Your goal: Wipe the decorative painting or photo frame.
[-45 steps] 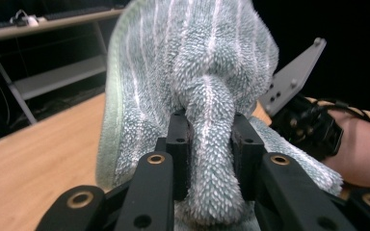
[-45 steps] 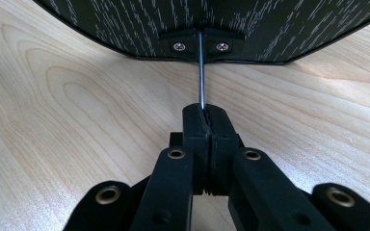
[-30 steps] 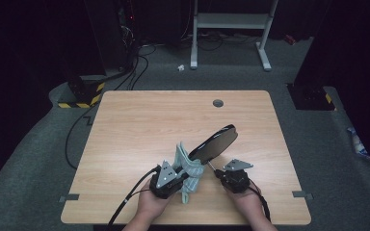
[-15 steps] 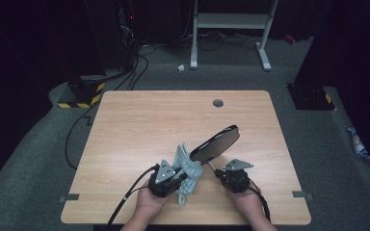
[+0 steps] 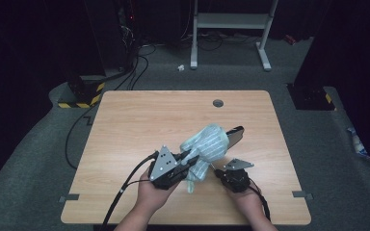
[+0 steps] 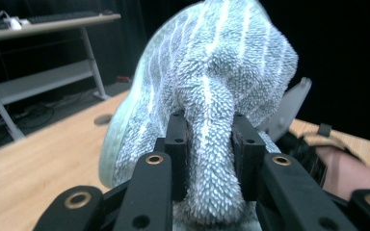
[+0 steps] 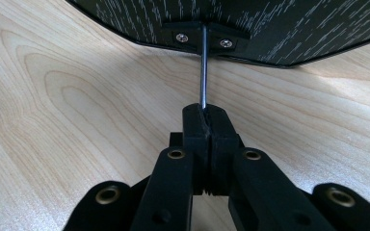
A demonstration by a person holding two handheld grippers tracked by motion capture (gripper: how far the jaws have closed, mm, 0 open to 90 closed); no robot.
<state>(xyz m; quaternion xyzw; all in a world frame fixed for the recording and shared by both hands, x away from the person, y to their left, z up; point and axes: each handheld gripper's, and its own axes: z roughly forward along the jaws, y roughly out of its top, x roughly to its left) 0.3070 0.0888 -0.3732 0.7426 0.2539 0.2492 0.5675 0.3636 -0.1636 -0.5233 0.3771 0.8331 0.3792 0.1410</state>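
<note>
A pale wooden surface [image 5: 139, 125] holds the scene. Above its near middle, a striped mint-green fuzzy cloth [image 5: 206, 144] drapes over a black oval panel [image 5: 234, 135]. The left hand-held gripper [image 5: 189, 158] is clenched on a fold of the cloth. The right hand-held gripper [image 7: 206, 113] is clenched on the panel's thin metal rod [image 7: 203, 67].

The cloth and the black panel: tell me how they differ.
The cloth is pale green with white stripes and a nubby pile; the panel is black with fine white flecks, flat and stiff. The cloth is pinched directly in the left tool; the panel is held by a thin metal rod clamped in the right tool. The cloth drapes over the panel, hiding most of it. Both are held above the table.
</note>
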